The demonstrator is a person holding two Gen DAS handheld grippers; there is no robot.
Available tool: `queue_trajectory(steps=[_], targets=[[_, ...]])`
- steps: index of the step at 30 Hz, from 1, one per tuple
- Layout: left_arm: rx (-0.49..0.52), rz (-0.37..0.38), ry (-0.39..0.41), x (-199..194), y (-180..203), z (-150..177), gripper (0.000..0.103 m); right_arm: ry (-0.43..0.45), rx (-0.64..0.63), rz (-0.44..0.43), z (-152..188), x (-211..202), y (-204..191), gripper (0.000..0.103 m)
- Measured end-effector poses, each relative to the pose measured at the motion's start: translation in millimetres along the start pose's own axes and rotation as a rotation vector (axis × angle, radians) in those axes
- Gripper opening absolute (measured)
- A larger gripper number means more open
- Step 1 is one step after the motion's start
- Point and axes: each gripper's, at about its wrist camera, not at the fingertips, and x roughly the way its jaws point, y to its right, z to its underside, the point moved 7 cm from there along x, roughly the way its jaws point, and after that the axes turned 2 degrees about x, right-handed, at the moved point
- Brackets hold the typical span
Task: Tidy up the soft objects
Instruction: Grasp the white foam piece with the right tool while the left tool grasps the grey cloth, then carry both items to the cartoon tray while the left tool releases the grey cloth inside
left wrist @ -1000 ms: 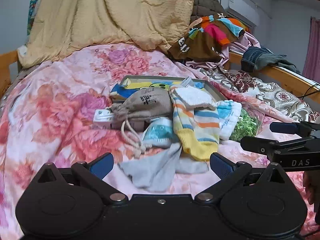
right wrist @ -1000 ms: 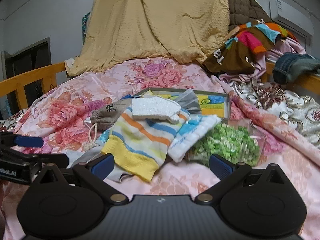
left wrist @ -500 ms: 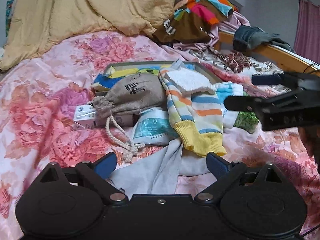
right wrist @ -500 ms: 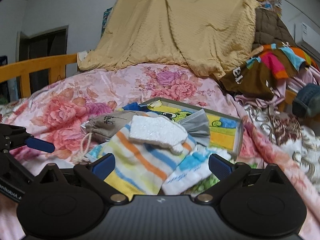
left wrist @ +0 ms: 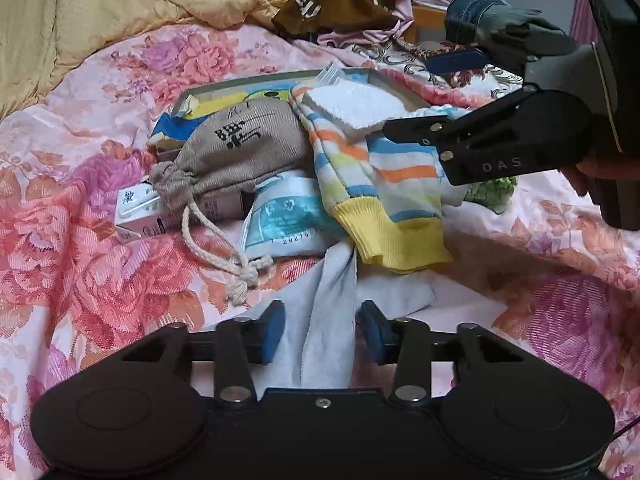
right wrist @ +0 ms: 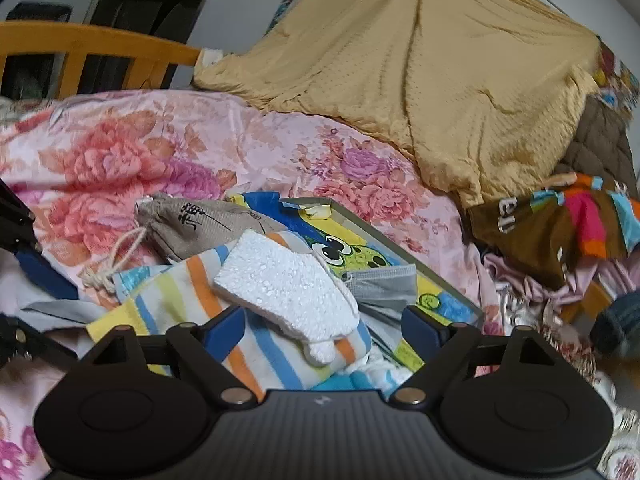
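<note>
Left claw (left wrist: pixel 320 330) closing astride grey cloth (left wrist: pixel 328 320) | right claw (right wrist: pixel 324 326) wide

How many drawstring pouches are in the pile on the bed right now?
1. The beige drawstring pouch lies at the pile's left side, resting on a small box beside the striped sock. Others could be buried underneath.

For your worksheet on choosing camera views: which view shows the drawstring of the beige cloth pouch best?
The left wrist view: the beige pouch lies in plain sight, its drawstring trailing whole down to the knotted end on the floral cover. The right wrist view shows the pouch farther off, with the cord partly hidden behind the striped sock.
</note>
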Motion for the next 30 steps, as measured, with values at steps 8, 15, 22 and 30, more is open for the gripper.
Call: queue_trajectory(steps=[8, 15, 22, 30], targets=[[-0.072, -0.022, -0.024, 1.7, -6.6, -1.7, 0.012, 0.007, -0.131, -0.026, -2.7, 13.6, -18.0, 0.07], [-0.208, -0.01, 0.015, -6.3, -15.6, -3.8, 0.0, 0.014, -0.205, -0.024, -1.0, 20.9, -31.5, 0.033], [-0.268, -0.048, 0.092, -26.8, -21.4, -11.3, 0.0, 0.056, -0.187, -0.007, -1.8, 16.5, -29.5, 0.019], [-0.391, -0.067, 0.182, -54.8, -36.2, -24.7, 0.0, 0.135, -0.054, 0.023, 0.7, -10.1, -11.4, 0.013]])
